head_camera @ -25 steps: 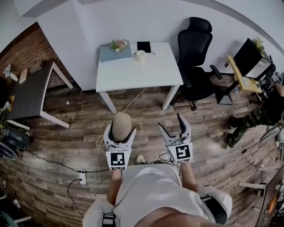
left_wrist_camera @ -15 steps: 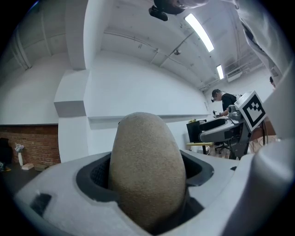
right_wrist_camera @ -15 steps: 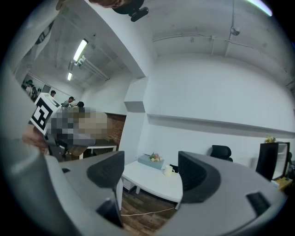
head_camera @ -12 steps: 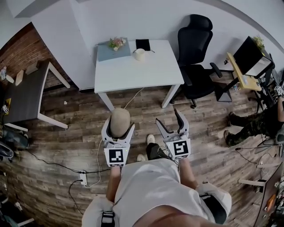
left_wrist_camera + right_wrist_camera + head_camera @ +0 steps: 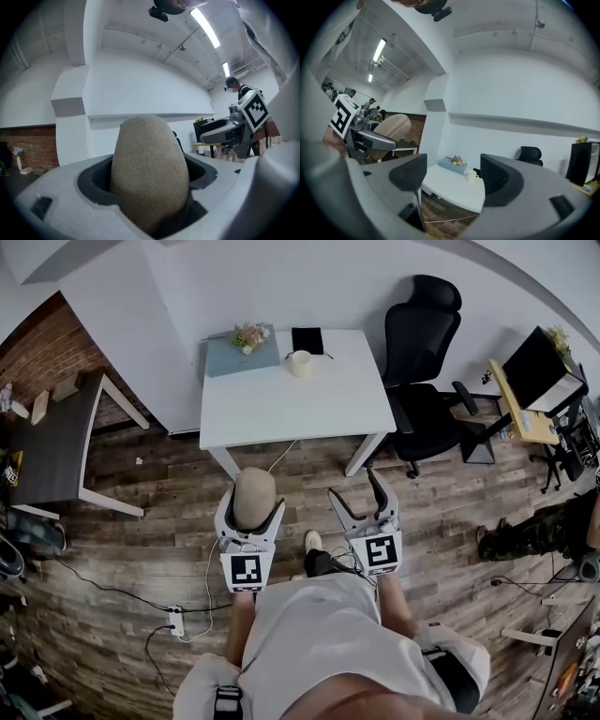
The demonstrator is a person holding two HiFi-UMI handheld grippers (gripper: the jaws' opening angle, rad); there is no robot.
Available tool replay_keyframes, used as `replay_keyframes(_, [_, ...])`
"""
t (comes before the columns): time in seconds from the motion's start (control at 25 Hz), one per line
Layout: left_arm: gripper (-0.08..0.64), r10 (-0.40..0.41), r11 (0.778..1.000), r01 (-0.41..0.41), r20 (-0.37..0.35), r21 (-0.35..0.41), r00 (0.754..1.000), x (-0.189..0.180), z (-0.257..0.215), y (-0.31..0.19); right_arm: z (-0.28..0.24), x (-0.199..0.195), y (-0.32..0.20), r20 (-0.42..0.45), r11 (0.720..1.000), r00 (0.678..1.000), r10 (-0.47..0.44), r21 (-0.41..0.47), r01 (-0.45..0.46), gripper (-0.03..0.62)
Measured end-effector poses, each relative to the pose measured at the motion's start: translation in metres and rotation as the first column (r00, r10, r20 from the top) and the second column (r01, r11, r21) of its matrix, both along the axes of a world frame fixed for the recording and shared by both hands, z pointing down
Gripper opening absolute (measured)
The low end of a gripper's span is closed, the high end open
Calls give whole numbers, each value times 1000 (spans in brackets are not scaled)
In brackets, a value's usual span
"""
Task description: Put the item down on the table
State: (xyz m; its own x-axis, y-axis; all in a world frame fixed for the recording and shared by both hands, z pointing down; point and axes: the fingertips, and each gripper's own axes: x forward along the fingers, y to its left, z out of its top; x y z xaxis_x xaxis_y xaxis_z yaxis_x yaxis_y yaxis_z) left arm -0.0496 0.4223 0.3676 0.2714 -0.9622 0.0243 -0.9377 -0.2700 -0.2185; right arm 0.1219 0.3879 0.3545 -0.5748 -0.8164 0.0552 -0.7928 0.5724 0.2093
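The left gripper [image 5: 253, 514] clamps the item [image 5: 254, 493] upright above the floor [image 5: 159, 517], short of the table [image 5: 281, 409] meant to receive it, while the right gripper [image 5: 355, 487], nothing between its jaws, is closing

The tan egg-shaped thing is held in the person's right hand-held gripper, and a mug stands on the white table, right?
Not quite. The tan egg-shaped thing is held in the left hand-held gripper, as the left gripper view shows; the right hand-held gripper has nothing between its closing jaws. The mug does stand on the white table.
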Motion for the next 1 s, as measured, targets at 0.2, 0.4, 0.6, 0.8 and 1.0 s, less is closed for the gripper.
replay_keyframes(0.2, [407,-6,1000,6,-1,-4,1000,0,-3,-34,-3,-3,-34,-8,1000,1000,-10,-3,10,353])
replay_keyframes(0.4, [407,-12,1000,12,2,-14,1000,4,-3,-61,-3,-2,-62,-7,1000,1000,-21,-13,21,344])
replay_keyframes(0.6, [407,-24,1000,24,11,-12,1000,11,-9,-83,-6,3,-85,-4,999,999,-34,-22,34,341])
replay_keyframes(0.8, [407,-46,999,46,26,-10,999,17,-13,-107,-10,9,-112,9,999,999,-49,-10,49,330])
replay_keyframes(1.0, [407,-69,997,70,32,-16,997,29,-12,-129,-7,19,-137,20,997,997,-75,-8,75,325])
